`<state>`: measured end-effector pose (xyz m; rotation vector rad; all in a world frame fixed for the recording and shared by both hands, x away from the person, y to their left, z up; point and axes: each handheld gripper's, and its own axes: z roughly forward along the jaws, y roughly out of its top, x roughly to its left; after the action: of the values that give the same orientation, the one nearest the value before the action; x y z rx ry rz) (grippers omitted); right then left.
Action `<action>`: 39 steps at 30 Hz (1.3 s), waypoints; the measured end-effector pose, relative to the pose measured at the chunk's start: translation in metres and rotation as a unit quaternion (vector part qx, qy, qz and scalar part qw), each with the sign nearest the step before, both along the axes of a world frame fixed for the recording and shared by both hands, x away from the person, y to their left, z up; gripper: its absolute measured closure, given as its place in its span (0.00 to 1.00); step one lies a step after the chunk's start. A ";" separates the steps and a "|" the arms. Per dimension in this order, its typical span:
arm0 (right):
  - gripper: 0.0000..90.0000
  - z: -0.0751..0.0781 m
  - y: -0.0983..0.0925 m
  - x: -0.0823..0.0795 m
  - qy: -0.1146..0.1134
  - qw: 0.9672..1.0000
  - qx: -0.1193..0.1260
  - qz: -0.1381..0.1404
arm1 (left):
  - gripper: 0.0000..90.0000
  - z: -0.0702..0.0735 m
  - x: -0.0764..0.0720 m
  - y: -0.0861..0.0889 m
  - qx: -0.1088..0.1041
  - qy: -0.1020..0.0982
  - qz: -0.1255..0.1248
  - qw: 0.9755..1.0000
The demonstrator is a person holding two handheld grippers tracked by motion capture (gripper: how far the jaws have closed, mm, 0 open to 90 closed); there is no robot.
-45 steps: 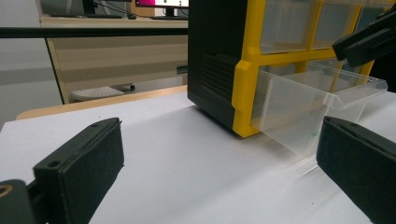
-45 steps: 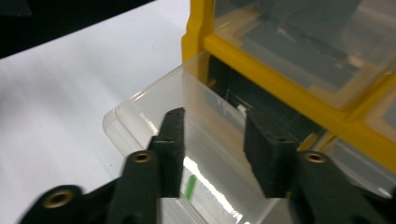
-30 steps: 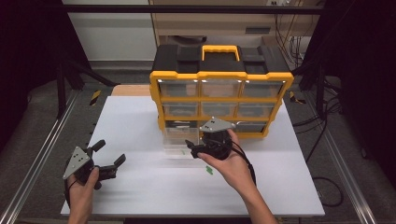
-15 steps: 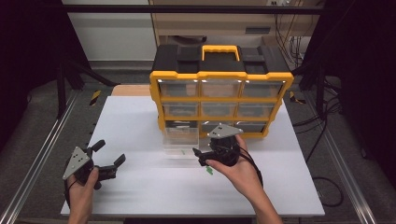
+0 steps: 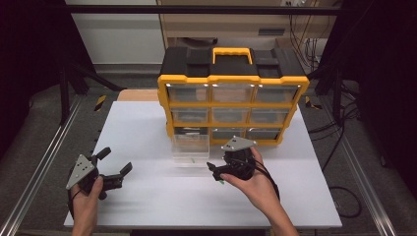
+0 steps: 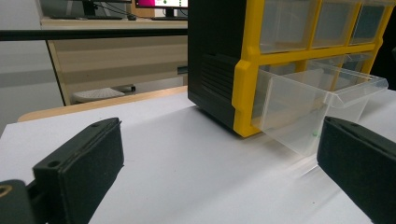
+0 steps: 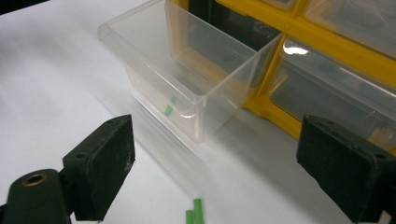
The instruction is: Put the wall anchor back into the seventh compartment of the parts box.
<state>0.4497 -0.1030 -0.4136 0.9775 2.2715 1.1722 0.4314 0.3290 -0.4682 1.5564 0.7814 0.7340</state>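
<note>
A yellow and black drawer cabinet (image 5: pixel 231 73) stands at the back of the white table (image 5: pixel 147 196). Its lower left clear drawer (image 5: pixel 191 149) is pulled out, with a small green piece (image 7: pixel 169 109) inside. My right gripper (image 5: pixel 215 173) sits just right of the drawer, low over the table. It is open, its jaws have just been opening, and nothing is between them. Two small green pieces (image 7: pixel 195 213) lie on the table under it. My left gripper (image 5: pixel 116 160) rests open near the table's front left, with the drawer (image 6: pixel 303 107) ahead of it.
The cabinet (image 6: pixel 243 70) has several other clear drawers, all pushed in. Metal rails run along both sides of the table (image 5: pixel 44 167). Cables (image 5: pixel 344 196) hang at the right. Bare white table surface lies between the two hands.
My right gripper has drifted slightly right and toward the near edge, lower over the table, with its jaws a little wider. The left gripper has not moved.
</note>
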 end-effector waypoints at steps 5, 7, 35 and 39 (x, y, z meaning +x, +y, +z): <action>0.13 -0.008 -0.003 -0.001 0.012 1.000 -0.009 0.002 | 0.00 0.000 0.000 0.000 0.001 0.000 -0.001 1.000; 0.13 -0.010 -0.004 -0.002 0.015 1.000 -0.012 0.002 | 0.00 0.000 0.000 0.000 -0.001 -0.001 -0.001 1.000; 0.22 -0.038 -0.010 -0.004 0.071 0.997 -0.015 0.008 | 0.00 0.001 0.000 0.000 -0.003 -0.001 -0.003 1.000; 0.27 -0.042 -0.008 -0.005 0.075 0.997 -0.016 0.014 | 0.00 0.001 0.000 0.000 -0.004 -0.001 -0.002 1.000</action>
<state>0.4449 -0.1112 -0.4555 1.0576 2.4191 1.1047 0.4313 0.3290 -0.4675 1.5490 0.7782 0.7283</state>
